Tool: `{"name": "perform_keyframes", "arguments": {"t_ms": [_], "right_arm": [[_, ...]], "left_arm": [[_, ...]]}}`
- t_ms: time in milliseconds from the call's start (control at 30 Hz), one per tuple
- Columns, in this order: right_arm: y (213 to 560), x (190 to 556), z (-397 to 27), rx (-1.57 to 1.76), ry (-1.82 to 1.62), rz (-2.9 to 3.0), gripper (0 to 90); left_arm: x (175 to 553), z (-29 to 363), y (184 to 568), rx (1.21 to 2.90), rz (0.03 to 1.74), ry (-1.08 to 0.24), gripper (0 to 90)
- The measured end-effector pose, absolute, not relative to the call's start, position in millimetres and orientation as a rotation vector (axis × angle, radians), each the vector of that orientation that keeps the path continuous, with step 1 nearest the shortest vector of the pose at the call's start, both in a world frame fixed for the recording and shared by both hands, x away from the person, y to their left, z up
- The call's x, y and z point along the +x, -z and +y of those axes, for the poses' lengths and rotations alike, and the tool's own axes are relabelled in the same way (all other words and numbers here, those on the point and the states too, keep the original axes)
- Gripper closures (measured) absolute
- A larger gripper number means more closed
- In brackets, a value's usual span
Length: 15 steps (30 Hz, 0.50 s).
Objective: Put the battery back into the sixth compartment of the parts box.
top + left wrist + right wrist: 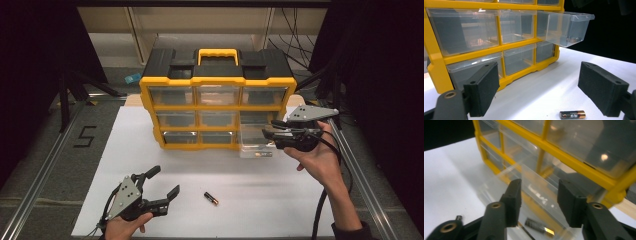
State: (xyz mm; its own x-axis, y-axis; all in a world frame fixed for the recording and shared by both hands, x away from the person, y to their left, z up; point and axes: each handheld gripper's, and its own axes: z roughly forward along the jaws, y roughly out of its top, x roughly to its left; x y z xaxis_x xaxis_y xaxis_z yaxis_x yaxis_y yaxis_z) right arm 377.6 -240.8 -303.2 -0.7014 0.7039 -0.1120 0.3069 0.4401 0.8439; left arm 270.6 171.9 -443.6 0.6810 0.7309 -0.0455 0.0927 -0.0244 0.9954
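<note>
Batteries go into the pulled-out drawer (256,142)
Your right gripper (539,200) holds its fingers apart over the drawer, one battery (539,227) already inside; your left gripper (159,184) waits fingers apart beside the loose battery (211,198).

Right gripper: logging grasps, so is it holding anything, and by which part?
Nothing is held. The right gripper is open above the pulled-out drawer, its pads touching nothing.

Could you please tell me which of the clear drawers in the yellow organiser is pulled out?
The right-hand drawer of the middle row. It juts out of the organiser toward the right gripper and holds a battery; the other eight sit flush.
</note>
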Motion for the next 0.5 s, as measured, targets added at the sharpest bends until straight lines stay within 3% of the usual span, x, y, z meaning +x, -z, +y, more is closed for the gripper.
{"name": "perform_keyframes", "arguments": {"t_ms": [400,500], "right_arm": [[297,357,-202,0.732,-1.230,2.298,31.6],[298,351,-192,0.704,-1.234,2.315,31.3]], "left_arm": [[271,172,443,1.533,0.705,-0.584,16.7],[270,172,443,1.532,0.706,-0.584,16.7]]}}
